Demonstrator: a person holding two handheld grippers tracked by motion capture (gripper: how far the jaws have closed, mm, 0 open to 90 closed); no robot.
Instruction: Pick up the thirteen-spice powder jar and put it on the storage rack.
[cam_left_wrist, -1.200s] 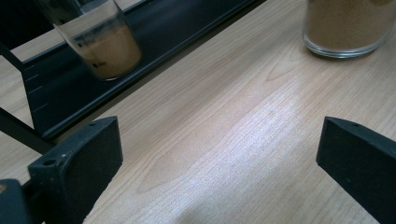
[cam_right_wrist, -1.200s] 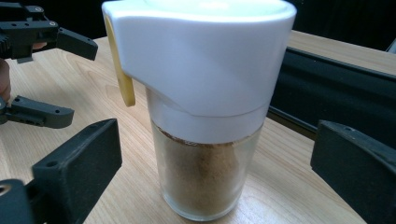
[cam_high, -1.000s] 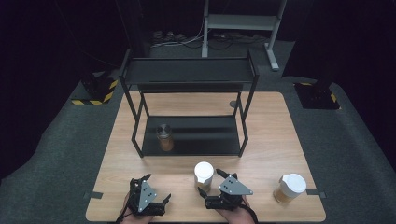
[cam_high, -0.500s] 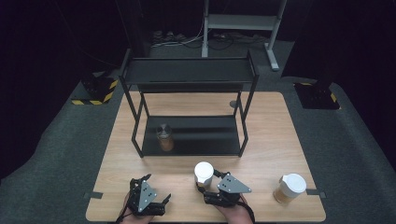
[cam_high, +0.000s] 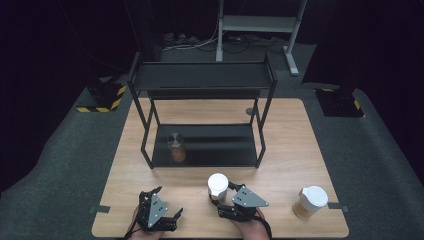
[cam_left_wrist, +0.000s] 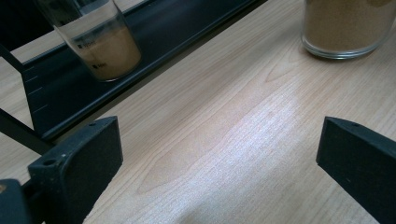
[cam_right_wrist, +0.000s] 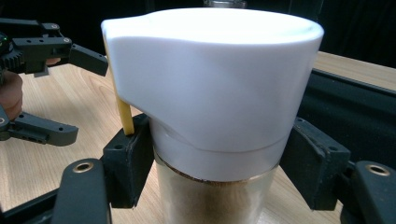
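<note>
High view: right gripper (cam_high: 223, 196) now clamps the white-lidded jar (cam_high: 217, 187); left gripper (cam_high: 162, 206) stays spread.

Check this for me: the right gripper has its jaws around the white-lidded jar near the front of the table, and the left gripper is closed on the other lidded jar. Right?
Not quite. The left gripper is open and holds nothing, as the left gripper view shows bare table between its jaws. The right gripper does have its jaws around the white-lidded jar.
</note>
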